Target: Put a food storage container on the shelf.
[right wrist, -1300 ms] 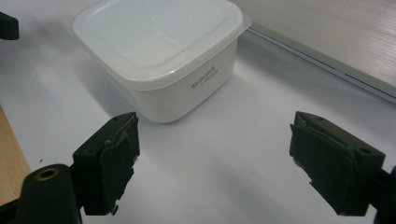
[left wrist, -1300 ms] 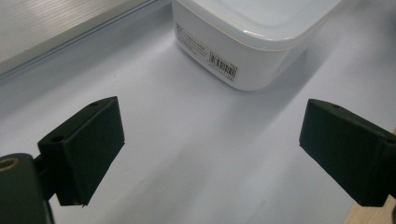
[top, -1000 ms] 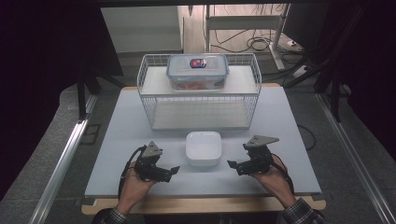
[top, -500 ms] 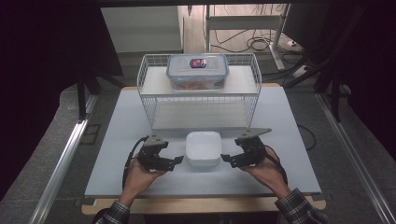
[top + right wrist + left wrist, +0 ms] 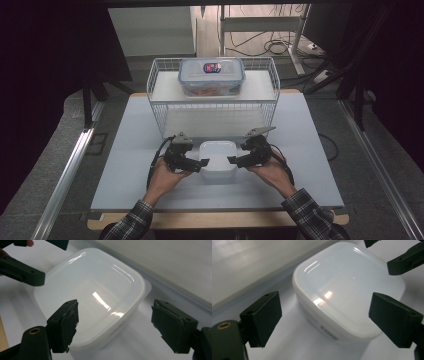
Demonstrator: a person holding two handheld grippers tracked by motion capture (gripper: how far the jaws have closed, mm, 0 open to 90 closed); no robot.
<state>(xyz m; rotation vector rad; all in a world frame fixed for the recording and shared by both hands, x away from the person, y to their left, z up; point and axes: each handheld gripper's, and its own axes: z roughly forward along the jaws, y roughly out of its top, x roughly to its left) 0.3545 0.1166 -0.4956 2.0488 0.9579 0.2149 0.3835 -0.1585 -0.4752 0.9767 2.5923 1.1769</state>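
i see the white box (image 5: 218, 159) upside down on the table (image 5: 125, 150), near the front edge and just in front of the wire rack (image 5: 215, 107). my left gripper (image 5: 199, 164) sits at the box's left side and my right gripper (image 5: 235, 161) at its right side, tips pointing inward at it. in the left gripper view the fingers (image 5: 263, 316) stand wide apart with the box (image 5: 347, 290) ahead of them and between them, not touching either pad. in the right gripper view the fingers (image 5: 63, 323) are also spread apart, the box (image 5: 95, 292) lying ahead in the gap, close to the left pad, clear of the right one. a lidded tub (image 5: 211, 76) rests on top of the rack, well apart from both grippers.
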